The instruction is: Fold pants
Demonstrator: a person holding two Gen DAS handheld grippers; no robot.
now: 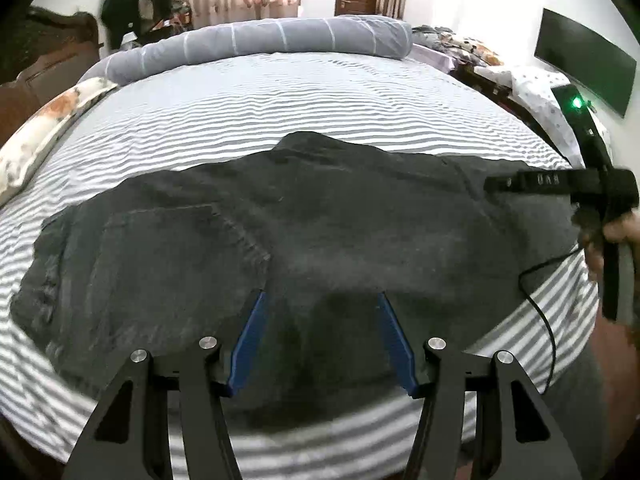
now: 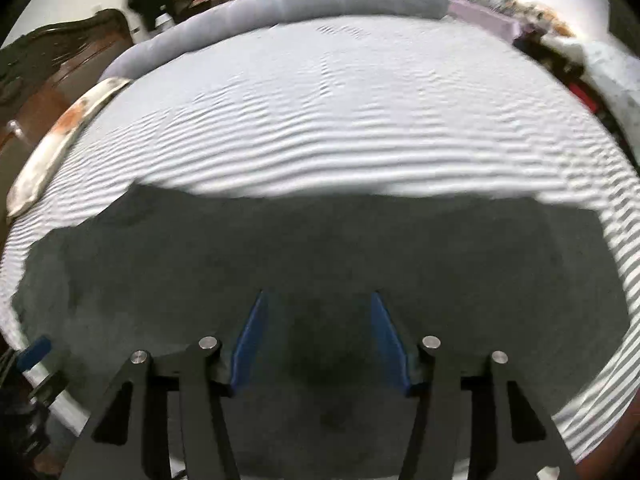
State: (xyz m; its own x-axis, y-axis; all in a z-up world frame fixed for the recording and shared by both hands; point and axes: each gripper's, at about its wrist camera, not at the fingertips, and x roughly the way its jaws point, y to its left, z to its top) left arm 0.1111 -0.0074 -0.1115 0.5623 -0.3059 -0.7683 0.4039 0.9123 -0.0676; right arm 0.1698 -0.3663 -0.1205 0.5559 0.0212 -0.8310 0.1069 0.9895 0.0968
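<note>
striped bed sheet point(image 1: 320, 112), dark grey denim pants point(image 1: 280, 232) spread flat, both grippers' blue jaws wide, holding nothing

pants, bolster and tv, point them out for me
pants point(image 1: 280, 232), left wrist view, middle of the dark fabric
bolster point(image 1: 256, 42), left wrist view, its striped middle
tv point(image 1: 584, 60), left wrist view, centre of the screen

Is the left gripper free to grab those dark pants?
Probably yes. The left gripper hangs open right above the dark pants on the striped bed, with nothing between its fingers and the cloth.
</note>
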